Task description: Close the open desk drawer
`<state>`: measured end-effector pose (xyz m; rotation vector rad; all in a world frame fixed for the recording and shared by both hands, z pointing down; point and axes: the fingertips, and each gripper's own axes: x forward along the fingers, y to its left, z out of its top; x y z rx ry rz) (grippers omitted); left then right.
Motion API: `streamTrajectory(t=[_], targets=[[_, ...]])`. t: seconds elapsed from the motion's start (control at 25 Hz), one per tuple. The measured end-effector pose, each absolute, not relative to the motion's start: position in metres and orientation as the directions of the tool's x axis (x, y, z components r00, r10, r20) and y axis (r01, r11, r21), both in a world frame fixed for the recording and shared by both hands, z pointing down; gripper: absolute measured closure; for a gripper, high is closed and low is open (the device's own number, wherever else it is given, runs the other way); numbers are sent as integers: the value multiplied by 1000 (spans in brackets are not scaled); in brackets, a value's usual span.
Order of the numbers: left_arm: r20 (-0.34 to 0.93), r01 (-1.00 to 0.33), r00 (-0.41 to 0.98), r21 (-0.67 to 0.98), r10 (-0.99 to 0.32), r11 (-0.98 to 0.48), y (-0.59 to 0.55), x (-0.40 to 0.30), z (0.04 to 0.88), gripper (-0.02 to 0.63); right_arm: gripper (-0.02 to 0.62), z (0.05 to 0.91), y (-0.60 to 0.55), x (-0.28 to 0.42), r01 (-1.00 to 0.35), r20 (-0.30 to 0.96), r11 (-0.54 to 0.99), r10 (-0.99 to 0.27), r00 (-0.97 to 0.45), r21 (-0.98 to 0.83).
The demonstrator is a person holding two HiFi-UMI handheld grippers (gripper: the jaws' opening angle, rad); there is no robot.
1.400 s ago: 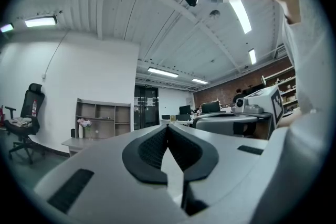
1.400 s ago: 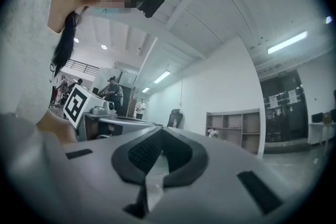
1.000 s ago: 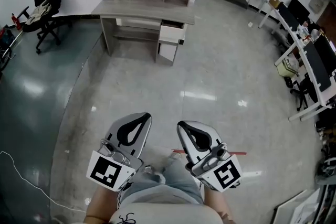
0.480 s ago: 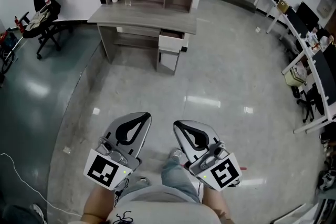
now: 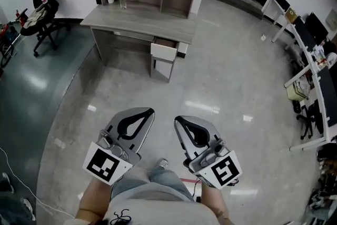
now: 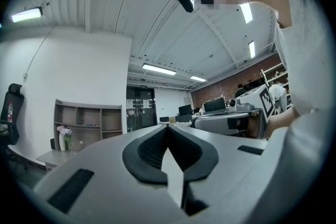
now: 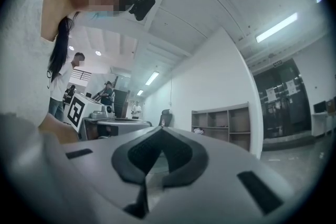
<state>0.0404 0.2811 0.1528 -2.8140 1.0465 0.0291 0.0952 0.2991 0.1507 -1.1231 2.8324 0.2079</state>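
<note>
Glossy floor (image 5: pixel 226 76); matt wood-grain desk (image 5: pixel 131 21)

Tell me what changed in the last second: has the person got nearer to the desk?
Yes. The person walked forward: the desk and its drawer sit lower and a little larger in the head view. Nothing was taken hold of or let go. The left gripper and right gripper stay shut and empty before the body; the drawer is still open.
</note>
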Motion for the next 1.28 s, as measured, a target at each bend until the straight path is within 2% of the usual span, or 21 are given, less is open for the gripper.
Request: streamTrajectory(t=[0.24,0.64,0.8,1.28], targets=[[-66,-648,761,-123,-645,-752,244,74,149,595,588,151,263,122,-674,-153,733,-658,-737,90],[-49,-623,782,-104,-622,-775,184,63,165,595,588,165,210,108,-699,-118,712,-689,-715,74],[-51,-588,809,-63,-586,-806,148,47,165,595,588,164,176,93,-736,-106,674,-729,-677,62],[-22,-524,851,-117,-525,-844,37,-37,164,595,588,158,58,6,-779,-104,623,-772,-627,73]])
